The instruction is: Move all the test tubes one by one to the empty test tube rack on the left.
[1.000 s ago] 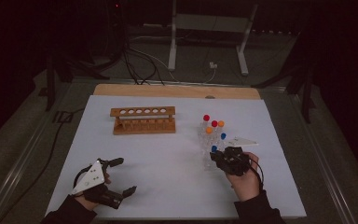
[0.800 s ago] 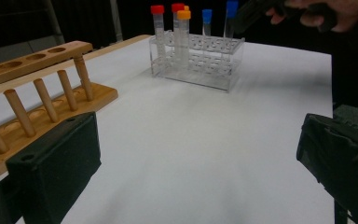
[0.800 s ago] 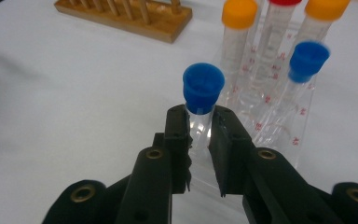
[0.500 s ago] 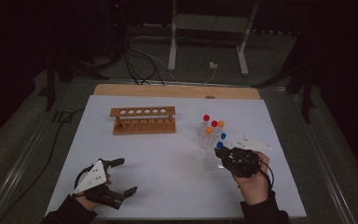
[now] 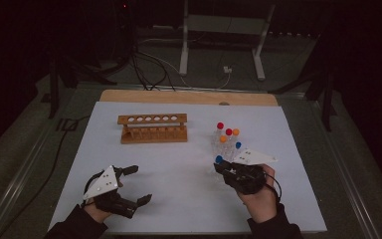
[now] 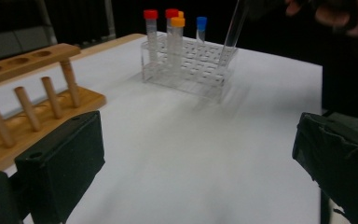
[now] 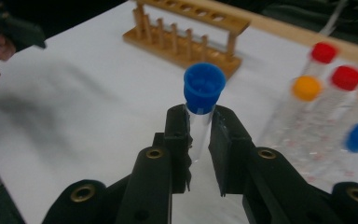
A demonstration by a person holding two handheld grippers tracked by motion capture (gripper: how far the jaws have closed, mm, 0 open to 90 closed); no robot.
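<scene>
A white counter (image 5: pixel 179 174) carries a wooden rack (image 5: pixel 153 128) at the back left and a clear plastic rack (image 6: pixel 189 69) of capped tubes toward the right. The left claw (image 5: pixel 134 185) rests low near the front left, jaws spread wide with nothing between them. The right claw (image 7: pixel 198 140) is clenched on a blue-capped tube (image 7: pixel 201 107); the tube stands upright between its pads, cap above the jaw tips, just beside the clear rack.

Dim high view, dark surroundings, brighter white table (image 5: pixel 179 169), soft shadows, motion blur in gripper views
</scene>
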